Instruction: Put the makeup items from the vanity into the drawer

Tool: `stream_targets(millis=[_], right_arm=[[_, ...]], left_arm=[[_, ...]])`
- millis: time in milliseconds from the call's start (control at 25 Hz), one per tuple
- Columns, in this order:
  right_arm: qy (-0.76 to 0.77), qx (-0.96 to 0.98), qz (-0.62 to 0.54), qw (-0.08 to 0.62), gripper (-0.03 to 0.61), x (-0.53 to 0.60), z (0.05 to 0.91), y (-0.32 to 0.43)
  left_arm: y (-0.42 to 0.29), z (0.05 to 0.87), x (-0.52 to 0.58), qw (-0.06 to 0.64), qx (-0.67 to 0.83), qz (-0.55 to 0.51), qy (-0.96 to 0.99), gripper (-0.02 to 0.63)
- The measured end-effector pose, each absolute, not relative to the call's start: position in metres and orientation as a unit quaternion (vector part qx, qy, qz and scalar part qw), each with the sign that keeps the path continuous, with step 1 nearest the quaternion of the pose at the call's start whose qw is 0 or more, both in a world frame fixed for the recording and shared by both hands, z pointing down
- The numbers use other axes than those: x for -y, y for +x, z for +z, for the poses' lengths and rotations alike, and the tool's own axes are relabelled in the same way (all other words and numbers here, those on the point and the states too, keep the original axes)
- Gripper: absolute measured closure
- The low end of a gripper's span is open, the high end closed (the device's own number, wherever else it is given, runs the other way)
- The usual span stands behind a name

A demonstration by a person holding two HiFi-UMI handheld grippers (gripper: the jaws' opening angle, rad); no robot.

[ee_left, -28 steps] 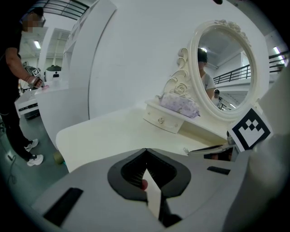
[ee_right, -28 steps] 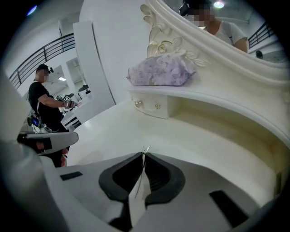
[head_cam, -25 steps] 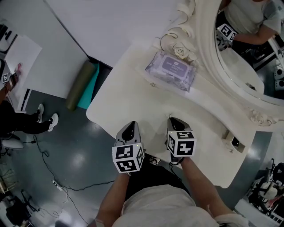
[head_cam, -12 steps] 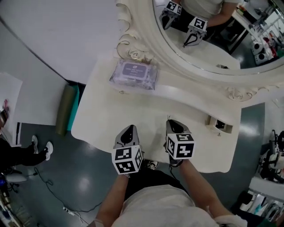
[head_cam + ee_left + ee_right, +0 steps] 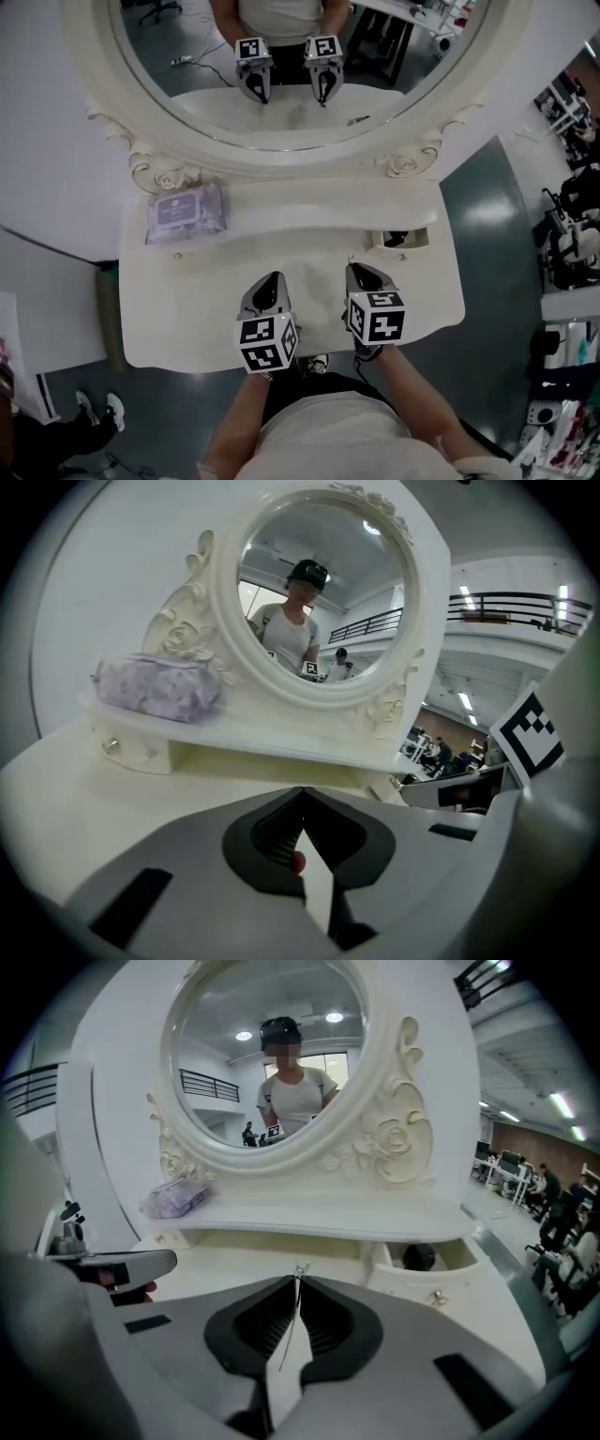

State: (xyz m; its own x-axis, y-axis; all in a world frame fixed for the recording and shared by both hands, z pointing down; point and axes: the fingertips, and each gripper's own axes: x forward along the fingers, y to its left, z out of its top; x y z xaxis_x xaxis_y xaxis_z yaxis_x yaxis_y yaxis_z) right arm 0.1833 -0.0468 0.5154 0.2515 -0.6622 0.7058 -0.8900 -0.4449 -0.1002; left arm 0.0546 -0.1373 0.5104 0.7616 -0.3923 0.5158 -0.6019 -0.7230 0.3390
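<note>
A purple pack of wipes [image 5: 185,212] lies on the left end of the vanity's raised shelf [image 5: 309,208], under the round mirror [image 5: 291,56]. It also shows as the pack [image 5: 157,686] and the pack [image 5: 174,1199] in the two gripper views. The small right drawer [image 5: 399,240] stands pulled out, with a black round item [image 5: 418,1257] inside it. My left gripper [image 5: 273,279] and right gripper [image 5: 355,270] hover side by side over the vanity's front edge. Both are shut and hold nothing. The closed tips of the left gripper [image 5: 302,790] and right gripper [image 5: 300,1273] point at the mirror.
The cream vanity top [image 5: 216,300] is bare in front of the grippers. A small left drawer with a knob [image 5: 112,747] is closed. The carved mirror frame [image 5: 155,169] rises behind the shelf. Grey floor lies on both sides, with equipment at the far right [image 5: 572,244].
The head view has swung round, so the vanity and mirror now sit square in front. Both grippers stay shut in the same place over the front edge.
</note>
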Motion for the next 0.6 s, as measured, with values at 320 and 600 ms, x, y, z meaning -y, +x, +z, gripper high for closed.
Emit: stream_targets(millis=[320,600], right_arm=[[0.819,0.431,0.356,0.129,0.546,-0.005,0.507,0.226],[0.847,0.38,0.356,0.106,0.546,-0.031,0.5,0.253]], left_arm=[[0.127,0.503,0.104,0.228,0.178,0.221,0.931,0.607],[0.169,0.5,0.087,0.213,0.114,0.231,0.943,0.607]])
